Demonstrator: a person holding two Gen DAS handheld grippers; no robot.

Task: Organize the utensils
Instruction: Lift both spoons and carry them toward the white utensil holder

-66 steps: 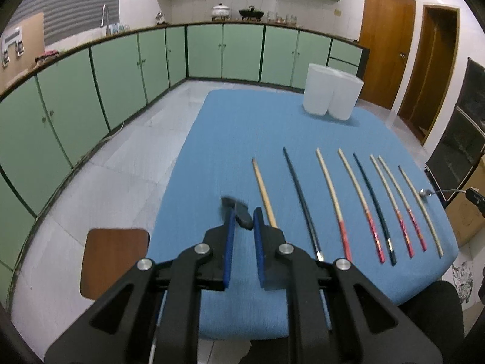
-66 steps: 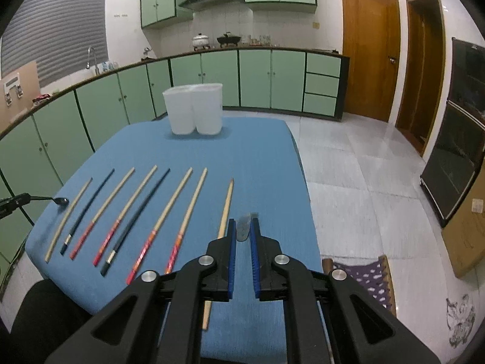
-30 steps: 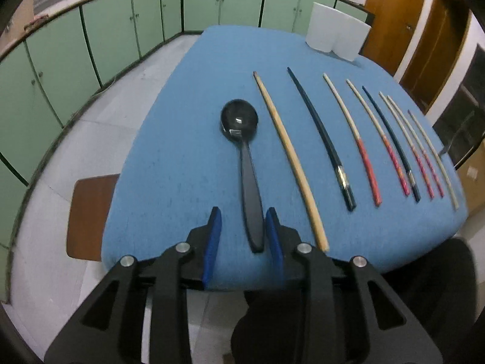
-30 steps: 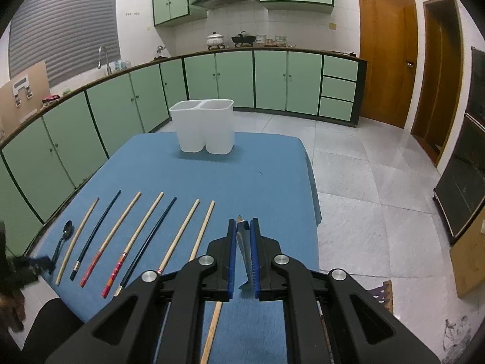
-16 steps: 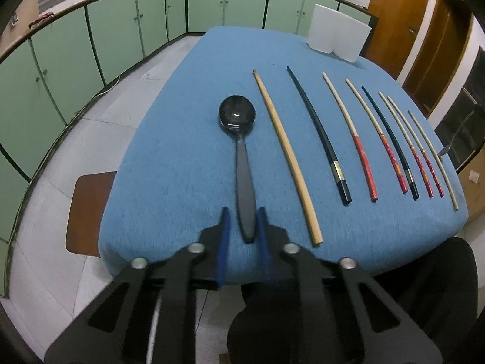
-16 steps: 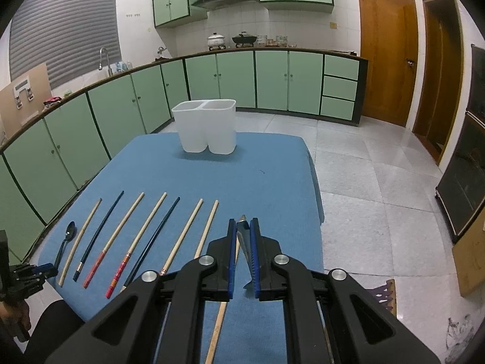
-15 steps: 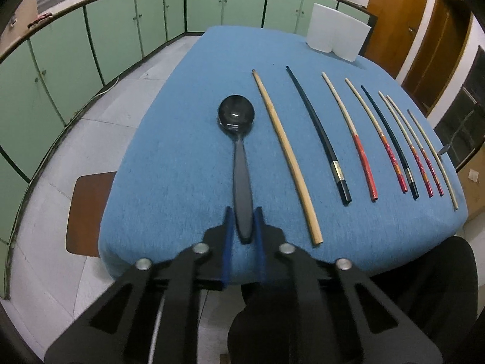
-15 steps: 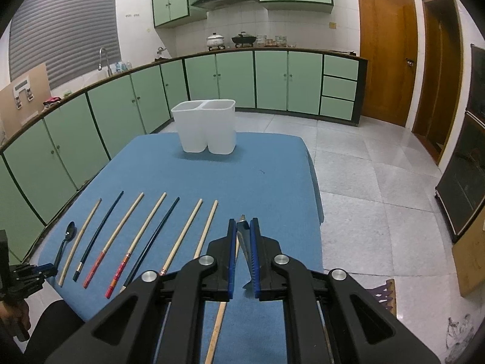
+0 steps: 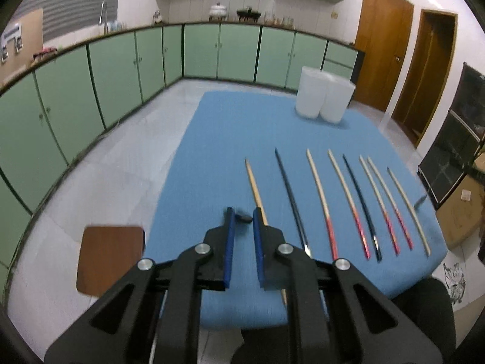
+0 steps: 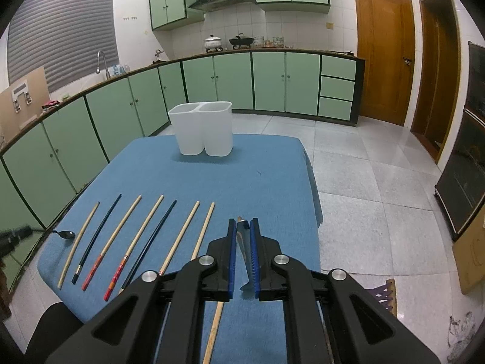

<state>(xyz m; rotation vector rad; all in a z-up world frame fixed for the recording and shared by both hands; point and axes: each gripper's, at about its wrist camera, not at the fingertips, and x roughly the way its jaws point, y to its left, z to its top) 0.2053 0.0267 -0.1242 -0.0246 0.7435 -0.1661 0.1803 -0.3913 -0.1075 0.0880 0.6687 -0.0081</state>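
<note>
Several chopsticks [image 9: 318, 194] lie side by side on the blue table [image 9: 242, 127]. My left gripper [image 9: 242, 212] is shut on the handle of a black spoon [image 9: 244, 218], held above the table's near left corner and seen end-on. In the right wrist view the black spoon [image 10: 65, 234] sticks out level from the left gripper [image 10: 12, 236] at the far left. My right gripper [image 10: 243, 223] is shut on a silver spoon [image 10: 244, 248], over the near right end of the chopsticks [image 10: 178, 239]. A white two-compartment holder [image 10: 201, 132] stands at the table's far end.
A brown stool seat [image 9: 109, 259] sits on the floor left of the table. Green cabinets [image 9: 121, 69] run along the left and back walls. Wooden doors [image 10: 383, 51] and a dark oven [image 10: 466, 176] are on the right. Tiled floor [image 10: 379, 197] surrounds the table.
My left gripper shut on the black spoon's handle and lifted it off the table. The right gripper kept still with the silver spoon.
</note>
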